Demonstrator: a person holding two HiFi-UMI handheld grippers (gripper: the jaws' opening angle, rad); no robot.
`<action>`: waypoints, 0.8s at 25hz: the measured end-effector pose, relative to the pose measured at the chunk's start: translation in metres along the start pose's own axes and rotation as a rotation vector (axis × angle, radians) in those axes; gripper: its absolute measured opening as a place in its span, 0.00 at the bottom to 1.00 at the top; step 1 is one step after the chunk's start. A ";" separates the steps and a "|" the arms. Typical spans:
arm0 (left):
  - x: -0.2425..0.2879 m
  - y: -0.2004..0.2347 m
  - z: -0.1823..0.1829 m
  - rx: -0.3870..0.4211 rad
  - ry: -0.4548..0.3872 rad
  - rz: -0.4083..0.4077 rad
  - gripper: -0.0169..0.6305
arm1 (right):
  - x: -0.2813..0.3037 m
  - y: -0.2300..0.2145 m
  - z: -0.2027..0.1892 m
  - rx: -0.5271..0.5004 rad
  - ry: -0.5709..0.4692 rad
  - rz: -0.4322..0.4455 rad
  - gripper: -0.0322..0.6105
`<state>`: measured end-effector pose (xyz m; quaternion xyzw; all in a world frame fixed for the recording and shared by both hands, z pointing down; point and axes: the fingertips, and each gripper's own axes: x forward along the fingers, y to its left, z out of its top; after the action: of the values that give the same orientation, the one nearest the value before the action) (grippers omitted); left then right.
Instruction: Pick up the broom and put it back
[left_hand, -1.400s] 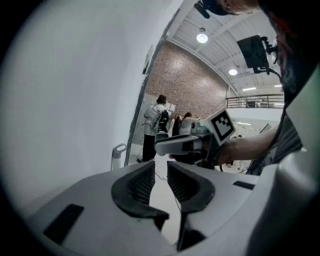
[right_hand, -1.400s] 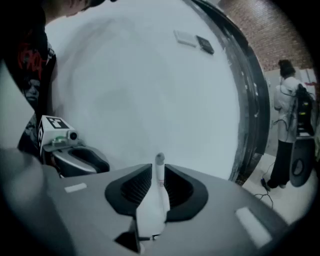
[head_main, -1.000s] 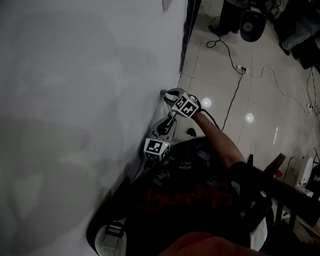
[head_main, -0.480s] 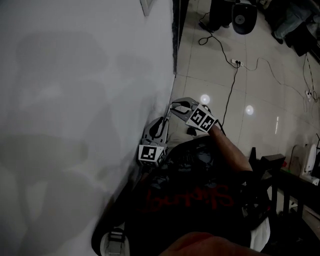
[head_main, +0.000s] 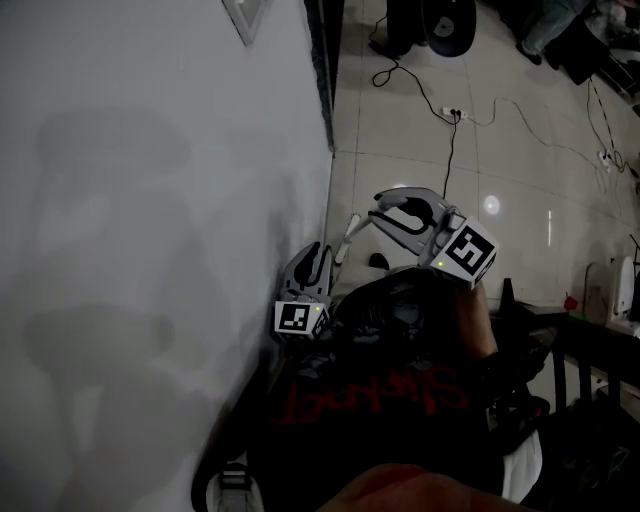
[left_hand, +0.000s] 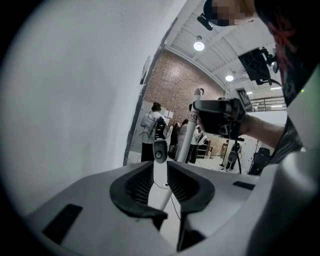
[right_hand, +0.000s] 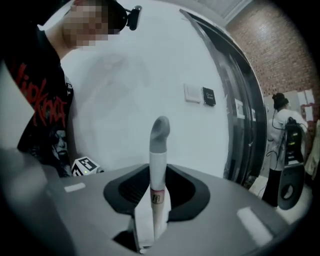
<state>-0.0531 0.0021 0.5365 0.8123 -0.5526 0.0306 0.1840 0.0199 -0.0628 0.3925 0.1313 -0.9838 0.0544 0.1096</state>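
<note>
Jaws of our right gripper (right_hand: 159, 172), just tightened, clamp the slim white grey-tipped broom handle (right_hand: 159, 145); on our left gripper (left_hand: 160, 167) they stand slightly apart. It looks stiff, light and slick, so we favour a hold near the tip.

From my end the broom handle (right_hand: 158, 172) looks like smooth white plastic, with a matt grey cap (right_hand: 160, 134). The floor (head_main: 400, 150) tiles are super glossy. The wall (head_main: 150, 200) is plain matt white.

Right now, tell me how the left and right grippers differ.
The right gripper is higher and off the wall; the left gripper is low beside it. The right tongs, which have just been closing, clamp the broom handle, its grey cap far above them; the left tongs flank a second handle barely topping them, grip unclear. Both handles are white, grey-tipped.
</note>
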 end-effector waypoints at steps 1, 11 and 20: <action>0.000 0.000 -0.002 -0.005 0.006 -0.005 0.14 | -0.004 0.001 0.002 -0.007 0.006 0.000 0.21; 0.005 0.005 0.004 -0.013 0.001 -0.013 0.14 | -0.018 -0.004 -0.005 -0.077 0.084 -0.036 0.21; 0.006 0.014 -0.003 -0.040 -0.026 0.011 0.14 | 0.007 -0.009 -0.070 -0.132 0.217 0.054 0.21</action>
<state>-0.0629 -0.0063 0.5442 0.8058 -0.5598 0.0100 0.1930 0.0301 -0.0638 0.4631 0.0905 -0.9708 0.0067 0.2222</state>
